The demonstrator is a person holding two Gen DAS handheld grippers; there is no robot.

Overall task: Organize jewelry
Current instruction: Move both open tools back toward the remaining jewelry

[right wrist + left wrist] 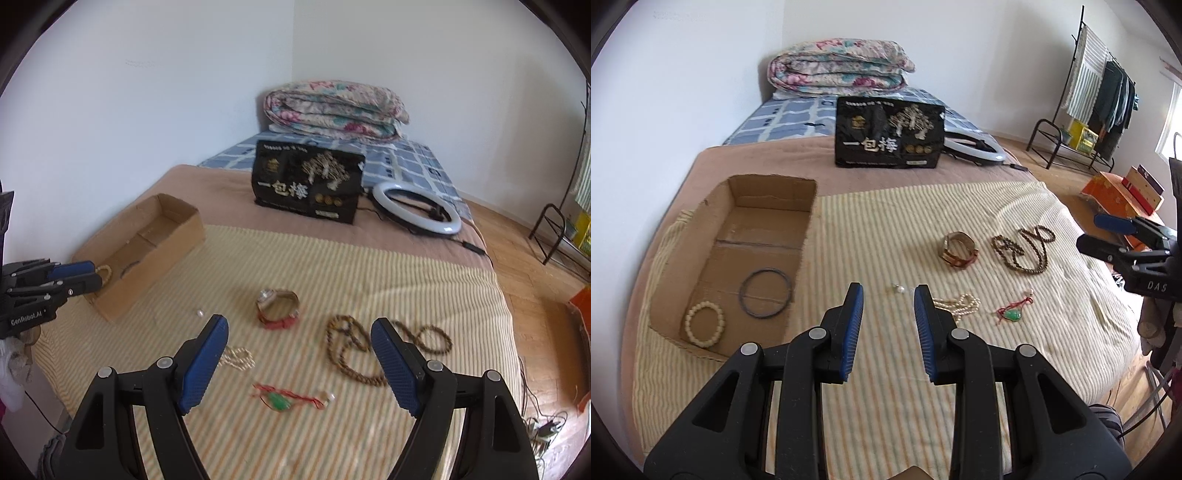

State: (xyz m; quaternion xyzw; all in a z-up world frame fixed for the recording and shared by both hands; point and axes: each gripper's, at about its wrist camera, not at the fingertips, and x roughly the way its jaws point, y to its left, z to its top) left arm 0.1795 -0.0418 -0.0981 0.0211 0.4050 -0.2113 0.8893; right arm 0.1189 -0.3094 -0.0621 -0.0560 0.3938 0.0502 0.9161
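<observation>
A cardboard box (683,254) on the bed's left holds a dark bangle (766,293) and a cream bead bracelet (703,323); it also shows in the right wrist view (155,266). On the striped cloth lie a watch (958,251), a brown bead necklace (1021,249), a pearl necklace (962,306), a green pendant on red cord (1012,314) and a small pearl piece (898,288). My left gripper (889,295) is open and empty, hovering near the pearl piece. My right gripper (298,332) is open and empty above the pendant (280,400) and watch (279,306).
A black printed bag (888,134) stands at mid-bed with a ring light (417,208) beside it. A folded floral quilt (838,66) lies at the head. A clothes rack (1097,99) and orange box (1115,192) stand on the floor to the right.
</observation>
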